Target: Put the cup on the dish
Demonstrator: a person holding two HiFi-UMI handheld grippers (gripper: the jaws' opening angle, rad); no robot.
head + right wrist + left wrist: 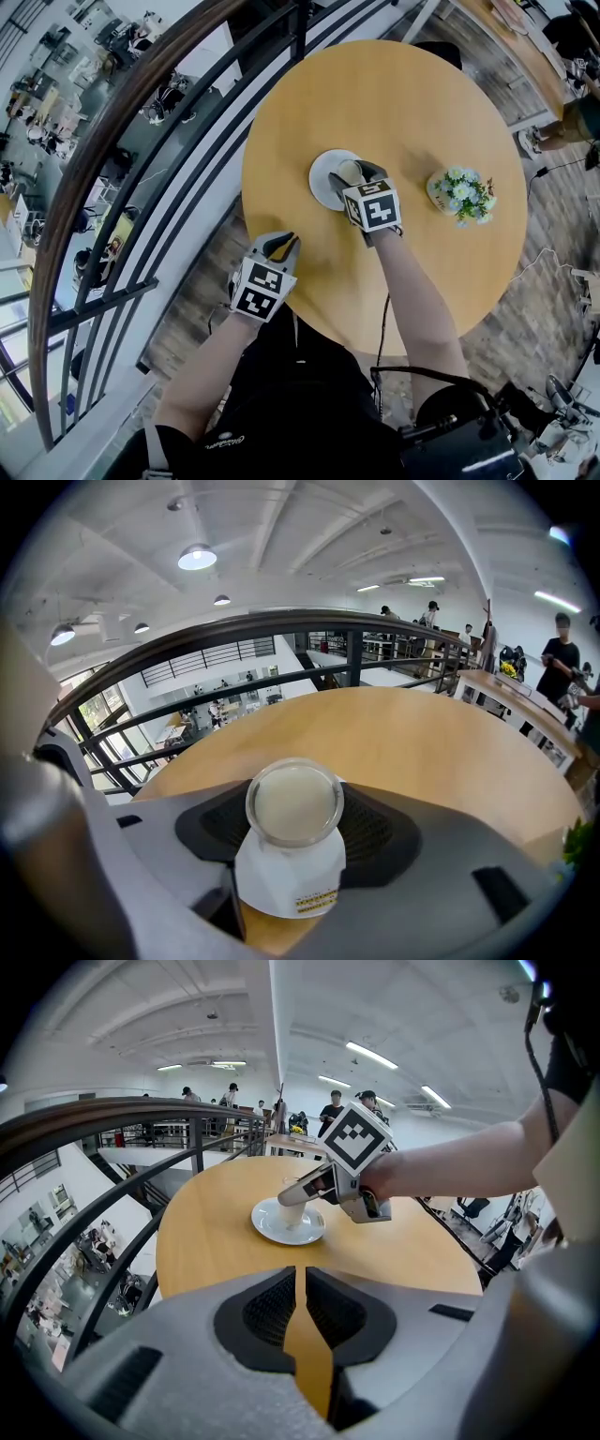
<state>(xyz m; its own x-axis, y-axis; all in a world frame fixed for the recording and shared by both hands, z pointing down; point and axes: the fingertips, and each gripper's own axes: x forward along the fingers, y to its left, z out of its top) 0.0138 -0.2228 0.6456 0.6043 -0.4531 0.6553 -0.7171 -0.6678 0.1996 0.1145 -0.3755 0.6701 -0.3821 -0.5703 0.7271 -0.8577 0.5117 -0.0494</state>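
Note:
A small white cup [349, 172] with a pale lid stands upright between the jaws of my right gripper [361, 173]. The jaws are closed on its sides. In the right gripper view the cup [292, 850] fills the space between the pads, its round top towards the camera. The cup is over the white dish [323, 185] near the middle of the round wooden table [403, 103]. From the left gripper view the cup [292, 1215] sits low in the dish [272, 1229]; contact is not clear. My left gripper [281, 246] hovers at the table's near left edge, shut and empty.
A small pot of blue and white flowers [462, 194] stands on the table to the right of the dish. A curved dark railing [141, 187] runs close along the table's left side, with a drop to a lower floor beyond it. People stand far off.

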